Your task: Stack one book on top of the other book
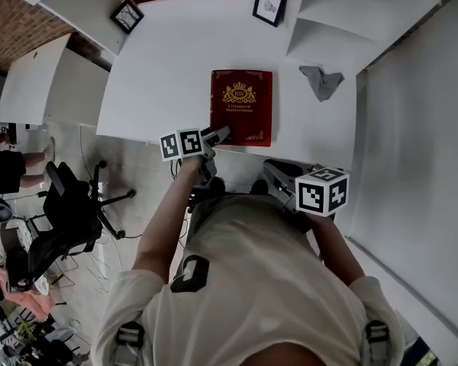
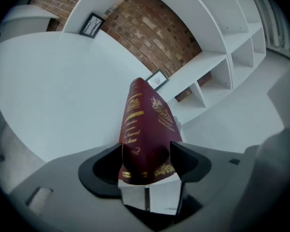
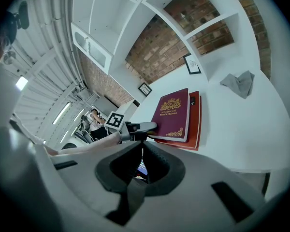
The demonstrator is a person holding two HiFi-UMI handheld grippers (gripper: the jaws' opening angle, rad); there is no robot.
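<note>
A maroon book with a gold crest (image 1: 241, 101) lies flat on a slightly larger red book (image 3: 198, 125) in the middle of the white table (image 1: 160, 75), near its front edge. My left gripper (image 1: 214, 137) is at the maroon book's near left corner. In the left gripper view that corner (image 2: 145, 124) sits between the jaws of the left gripper (image 2: 146, 151), which stand apart without pressing it. My right gripper (image 1: 278, 175) hovers off the table's front edge, right of the books; in its own view the right gripper (image 3: 142, 144) is shut and empty.
A crumpled grey cloth (image 1: 320, 81) lies at the table's right rear. Two small framed pictures (image 1: 269, 4) (image 1: 127, 15) lean at the back against white shelving and brick. A black office chair (image 1: 69, 204) stands on the floor to the left.
</note>
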